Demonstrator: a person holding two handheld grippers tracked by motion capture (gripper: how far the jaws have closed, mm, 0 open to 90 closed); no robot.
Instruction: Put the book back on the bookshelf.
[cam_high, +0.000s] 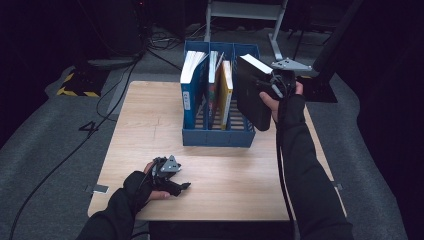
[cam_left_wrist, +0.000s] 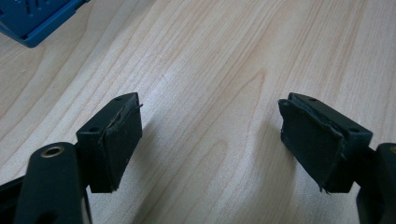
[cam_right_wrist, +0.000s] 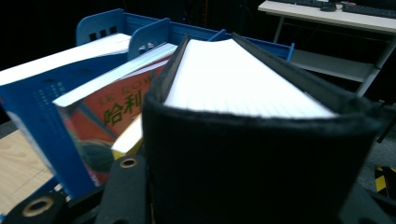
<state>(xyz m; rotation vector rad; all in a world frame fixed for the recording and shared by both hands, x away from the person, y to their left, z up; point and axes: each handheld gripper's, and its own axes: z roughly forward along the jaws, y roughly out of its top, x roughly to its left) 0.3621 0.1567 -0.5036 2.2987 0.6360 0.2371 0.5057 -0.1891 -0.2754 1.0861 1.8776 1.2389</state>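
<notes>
A thick black book (cam_high: 252, 92) (cam_right_wrist: 261, 154) with white pages is held upright over the right end of the blue file rack (cam_high: 218, 136). My right gripper (cam_high: 276, 86) is shut on its spine side, and in the right gripper view the book stands between the jaws. A blue book (cam_high: 189, 90) (cam_right_wrist: 42, 98), a colourful book (cam_high: 214, 87) (cam_right_wrist: 105, 112) and a yellow book (cam_high: 225, 95) stand in the rack's slots. My left gripper (cam_high: 181, 187) (cam_left_wrist: 210, 140) rests low over the wooden table (cam_high: 150, 125) at the front left, open with nothing between its pads.
The rack stands at the table's far middle. A white desk frame (cam_high: 245, 12) stands behind it on the floor. Cables (cam_high: 100, 120) and a yellow-black striped marker (cam_high: 77, 85) lie on the grey carpet to the left. Bare wood lies between the rack and my left gripper.
</notes>
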